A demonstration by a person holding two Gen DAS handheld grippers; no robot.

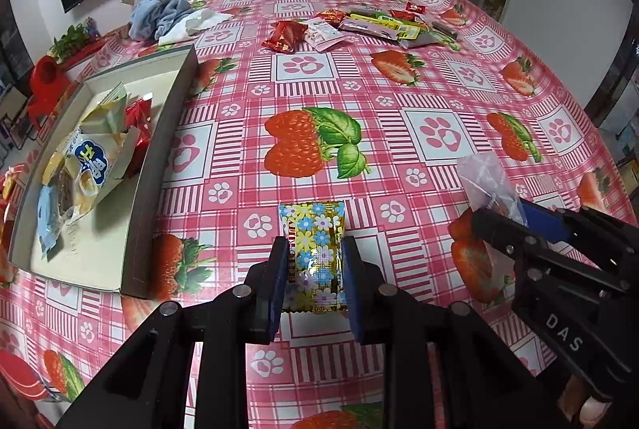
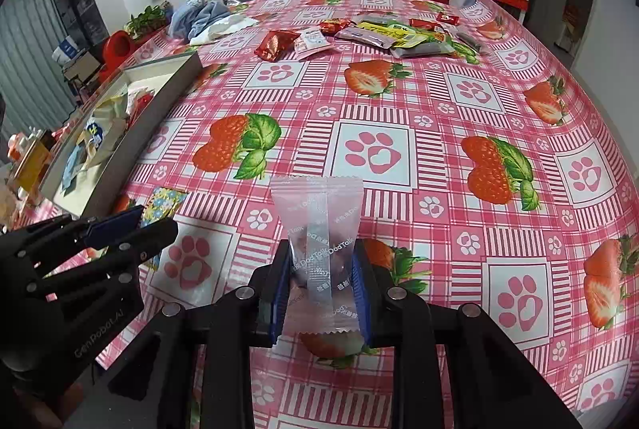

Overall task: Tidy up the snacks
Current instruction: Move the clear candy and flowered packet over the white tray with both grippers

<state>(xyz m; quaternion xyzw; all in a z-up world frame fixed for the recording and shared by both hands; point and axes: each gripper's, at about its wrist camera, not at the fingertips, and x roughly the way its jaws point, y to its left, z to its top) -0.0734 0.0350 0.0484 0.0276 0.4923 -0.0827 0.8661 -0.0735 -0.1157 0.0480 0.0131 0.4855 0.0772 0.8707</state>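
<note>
Two grippers (image 1: 313, 269) (image 2: 321, 277) clamped on wrappers: floral packet (image 1: 313, 249), frosted packet (image 2: 319, 229), contents blurred.

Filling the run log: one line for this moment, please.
left gripper: shut on floral packet | right gripper: shut on clear packet | box: partly filled

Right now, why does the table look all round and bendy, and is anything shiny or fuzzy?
Left wrist view: the fisheye lens bows the tablecloth and darkens the corners; the flowery gold packet in the left gripper glints. Right wrist view: same bending; the frosted clear packet in the right gripper looks hazy, and the far snack pile is too small to read.
</note>
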